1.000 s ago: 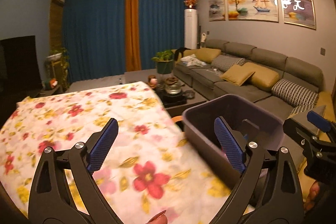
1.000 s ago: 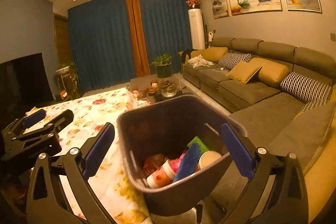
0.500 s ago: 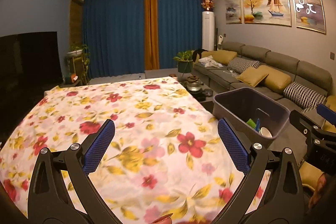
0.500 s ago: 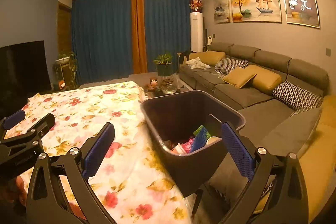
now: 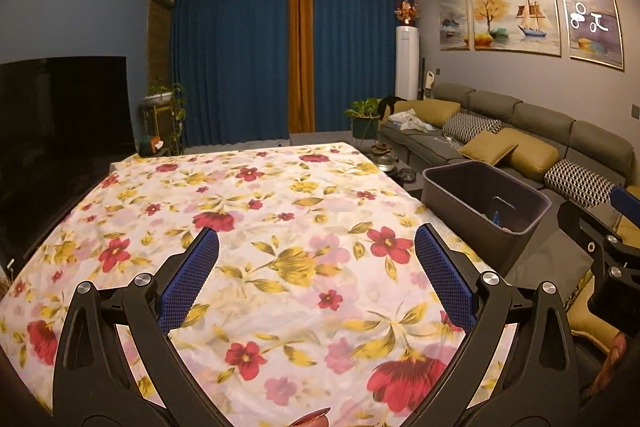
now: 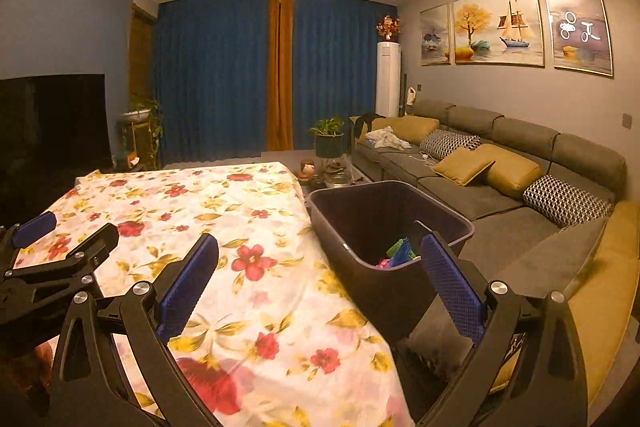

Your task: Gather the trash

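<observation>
1. The left gripper (image 5: 316,271) is spread wide with nothing between its blue pads (image 5: 188,279). It hangs above the near part of the table (image 5: 280,227), which I read as a resting pose, since there is nothing under it to pick up.

2. The right gripper (image 6: 320,275) is likewise released and empty. It points over the table's right edge toward the bin (image 6: 360,219), a sensible place to be if something was dropped there or is to be checked.

3. The bin stands just beside the table on its right, rim about level with the tabletop. That placement lets trash be swept or carried a short way off the edge and dropped straight in.

4. The trash (image 6: 400,251) lies at the bottom of the bin: green, blue and pink pieces show from the right wrist view, partly hidden by the right gripper's finger. What each piece is cannot be told.

5. The flowered cloth (image 5: 320,187) covering the table shows no loose item in either view, so the collecting looks finished or close to it.

6. The sofa (image 6: 500,163) behind the bin holds cushions and a crumpled white thing at its far end; whether that counts as trash cannot be judged from here.
</observation>
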Tool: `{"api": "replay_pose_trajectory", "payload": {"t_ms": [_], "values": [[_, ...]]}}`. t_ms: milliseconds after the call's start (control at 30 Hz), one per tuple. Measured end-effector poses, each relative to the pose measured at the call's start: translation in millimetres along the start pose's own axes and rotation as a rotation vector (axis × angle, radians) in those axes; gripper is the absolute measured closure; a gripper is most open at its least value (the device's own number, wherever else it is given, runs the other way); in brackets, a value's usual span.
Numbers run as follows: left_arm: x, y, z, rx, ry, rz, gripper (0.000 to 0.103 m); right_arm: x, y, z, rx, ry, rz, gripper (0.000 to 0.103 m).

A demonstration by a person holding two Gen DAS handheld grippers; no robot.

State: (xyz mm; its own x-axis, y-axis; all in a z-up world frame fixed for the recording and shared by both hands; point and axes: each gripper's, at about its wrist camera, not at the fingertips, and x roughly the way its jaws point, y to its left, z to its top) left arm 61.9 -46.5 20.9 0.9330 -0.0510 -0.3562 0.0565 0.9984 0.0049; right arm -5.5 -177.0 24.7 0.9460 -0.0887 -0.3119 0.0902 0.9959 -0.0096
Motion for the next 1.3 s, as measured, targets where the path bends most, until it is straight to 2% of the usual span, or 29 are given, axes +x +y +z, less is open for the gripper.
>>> {"api": "replay_pose_trajectory", "payload": {"t_ms": [433,1300], "values": [[-9,0,-1,-0.005,-0.003,-0.023,0.006,-9,4,-9,-0.007,0.001,-0.019,0.006],[-20,7,1,-0.018,-0.025,0.003,0.006,-13,8,-8,0.002,-0.011,-0.002,0.006]]}}
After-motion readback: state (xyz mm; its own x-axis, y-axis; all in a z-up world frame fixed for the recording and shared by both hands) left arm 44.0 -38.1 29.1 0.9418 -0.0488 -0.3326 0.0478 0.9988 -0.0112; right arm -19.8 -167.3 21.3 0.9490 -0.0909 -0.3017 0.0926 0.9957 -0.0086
